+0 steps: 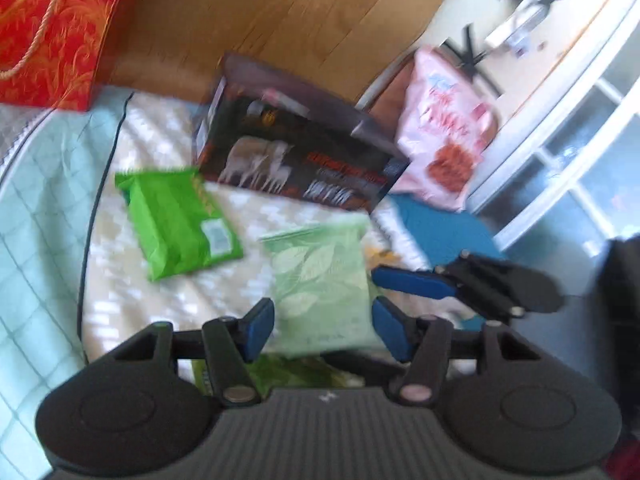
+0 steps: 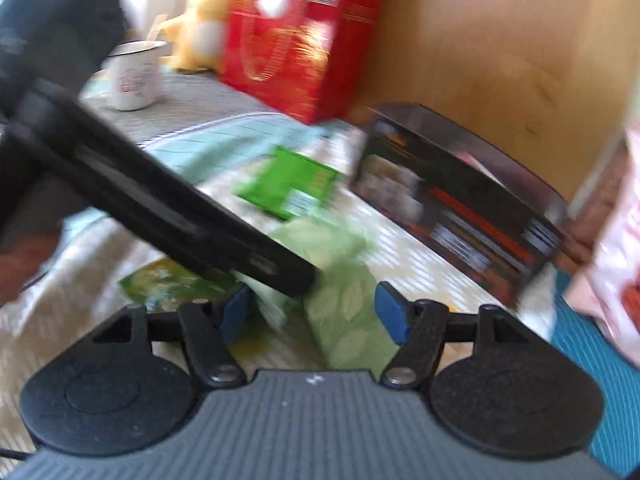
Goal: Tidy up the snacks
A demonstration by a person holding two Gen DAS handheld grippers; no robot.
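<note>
A pale green pack with a leaf print [image 1: 320, 276] fills the gap of my left gripper [image 1: 326, 330]. Both blue pads [image 1: 262, 330] lie against its sides, so the gripper is shut on it. My right gripper [image 2: 314, 314] is open around the near end of the same pack [image 2: 344, 316], and its pads stand just off the pack. It reaches in from the right in the left wrist view [image 1: 416, 284]. A bright green packet [image 1: 176, 224] lies on the bedspread beside a dark box [image 1: 296, 152]. A pink snack bag [image 1: 444, 136] leans behind the box.
A red gift bag [image 2: 296, 48], a white mug [image 2: 134, 76] and a yellow plush toy [image 2: 200, 20] stand at the bed's far side. Another green-yellow packet [image 2: 168, 284] lies under the left gripper's body [image 2: 160, 200]. A wooden headboard [image 1: 280, 12] backs the bed.
</note>
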